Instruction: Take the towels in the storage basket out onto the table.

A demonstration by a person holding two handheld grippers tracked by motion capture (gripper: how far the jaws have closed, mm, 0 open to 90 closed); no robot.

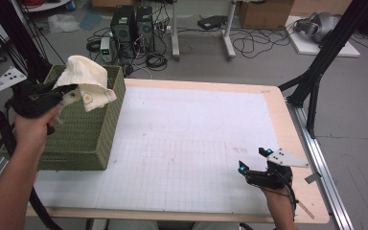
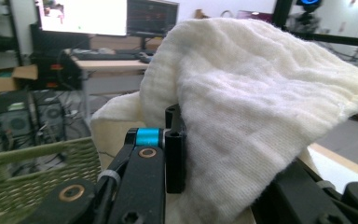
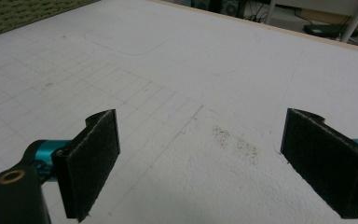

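My left tongs point(image 1: 69, 91) are clamped on a cream cloth point(image 1: 87, 79), and I hold it up over the near corner of the green woven basket point(image 1: 84, 139) at the left end of the counter point(image 1: 196, 139). In the left gripper view the cloth point(image 2: 261, 116) is bunched between my 2 jaws and drapes over them, with the basket's rim point(image 2: 37, 163) below and to the left. The cloth hangs from the pinch point toward the middle of the counter, its loose end drooping just above the basket's right edge, apart from the white gridded sheet.

What matters for the next move, I judge, is that the open sheet lies to the right of the cloth and lower, so the cloth must travel across and down.

My right tongs point(image 1: 256, 160) rest near the counter's front right corner, jaws spread wide and gripping nothing, well apart from the cloth. My left hand is by far the nearer.
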